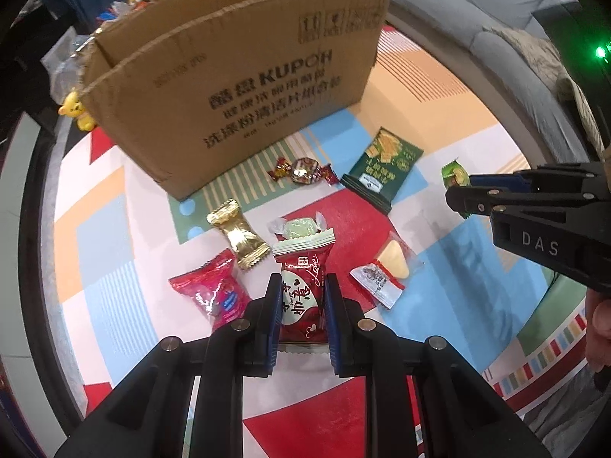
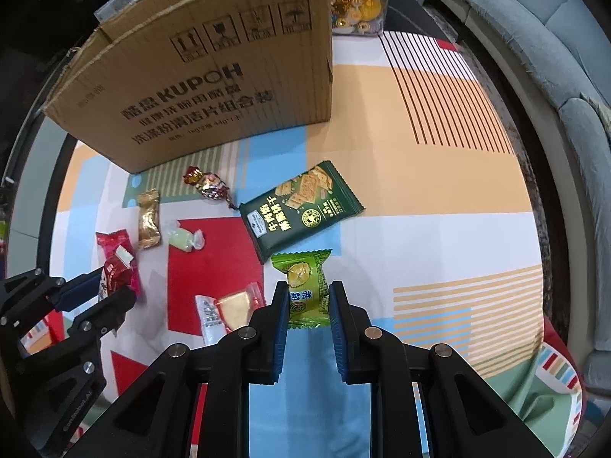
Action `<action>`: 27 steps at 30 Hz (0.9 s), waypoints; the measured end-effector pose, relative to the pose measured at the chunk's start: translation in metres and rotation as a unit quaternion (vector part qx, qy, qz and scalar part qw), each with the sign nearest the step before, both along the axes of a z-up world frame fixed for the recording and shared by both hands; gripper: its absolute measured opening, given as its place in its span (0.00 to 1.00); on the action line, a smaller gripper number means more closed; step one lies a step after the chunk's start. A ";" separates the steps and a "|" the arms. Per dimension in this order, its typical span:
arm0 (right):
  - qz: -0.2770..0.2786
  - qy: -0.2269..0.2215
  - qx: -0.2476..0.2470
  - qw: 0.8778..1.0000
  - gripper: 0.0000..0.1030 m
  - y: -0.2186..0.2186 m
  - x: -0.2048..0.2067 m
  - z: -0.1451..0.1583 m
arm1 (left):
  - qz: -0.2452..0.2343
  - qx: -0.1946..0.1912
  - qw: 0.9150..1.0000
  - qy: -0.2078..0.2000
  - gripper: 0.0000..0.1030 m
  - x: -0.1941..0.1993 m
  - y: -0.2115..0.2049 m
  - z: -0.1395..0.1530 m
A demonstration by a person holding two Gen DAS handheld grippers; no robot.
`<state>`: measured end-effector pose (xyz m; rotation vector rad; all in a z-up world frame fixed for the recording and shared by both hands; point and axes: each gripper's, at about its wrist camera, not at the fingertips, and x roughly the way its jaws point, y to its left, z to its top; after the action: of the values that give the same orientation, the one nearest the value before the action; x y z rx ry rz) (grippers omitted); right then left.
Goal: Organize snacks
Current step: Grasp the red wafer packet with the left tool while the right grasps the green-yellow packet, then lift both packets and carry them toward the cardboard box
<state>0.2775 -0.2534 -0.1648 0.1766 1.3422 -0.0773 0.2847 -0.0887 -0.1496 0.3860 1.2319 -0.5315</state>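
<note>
Red snack packet: it is seen between the two fingers of the left gripper, whose blue pads are pressed against its sides; its serrated upper end sticks out beyond the fingertips, over the patterned counter.
Green snack packet: it is clamped the same way between the narrowly closed fingers of the right gripper, just below the dark green cracker pack.
Loose snacks: a gold-wrapped sweet, a pale green candy, a glossy red pouch, a clear-wrapped yellow wedge and a red twist-wrapped chocolate are spread on the counter ahead of the left gripper.
Cardboard box: it is stood upright behind the snacks, open at the top, with printed lettering on its near face.
Left wrist view only: a yellow toy figure is shown beside the box's left corner, and the right gripper is seen from the side at the right edge, with a thumb below it.
Right wrist view only: a clear tub with gold sweets is shown behind the box's right corner, and the left gripper is seen at lower left with the red packet in its tips.
Pose: both grippers are angled down toward the counter from the near side, fingers pointed at the box.
Surroundings: a grey sofa is curved along the right.
</note>
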 end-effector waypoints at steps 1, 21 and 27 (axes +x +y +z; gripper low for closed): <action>0.001 -0.005 0.000 1.000 0.21 0.002 -0.002 0.003 | 0.005 -0.002 1.000 -0.002 0.21 0.000 0.001 0.002; 0.043 -0.116 -0.017 0.992 0.21 0.031 0.006 0.067 | 0.114 -0.029 0.990 -0.076 0.21 0.008 0.026 0.055; 0.044 -0.138 -0.011 0.989 0.21 0.034 0.007 0.079 | 0.128 -0.039 0.987 -0.093 0.21 0.014 0.028 0.068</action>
<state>0.2848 -0.2196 -0.0856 0.1044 1.0716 0.0066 0.2985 -0.0604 -0.0821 0.2016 1.0579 -0.3137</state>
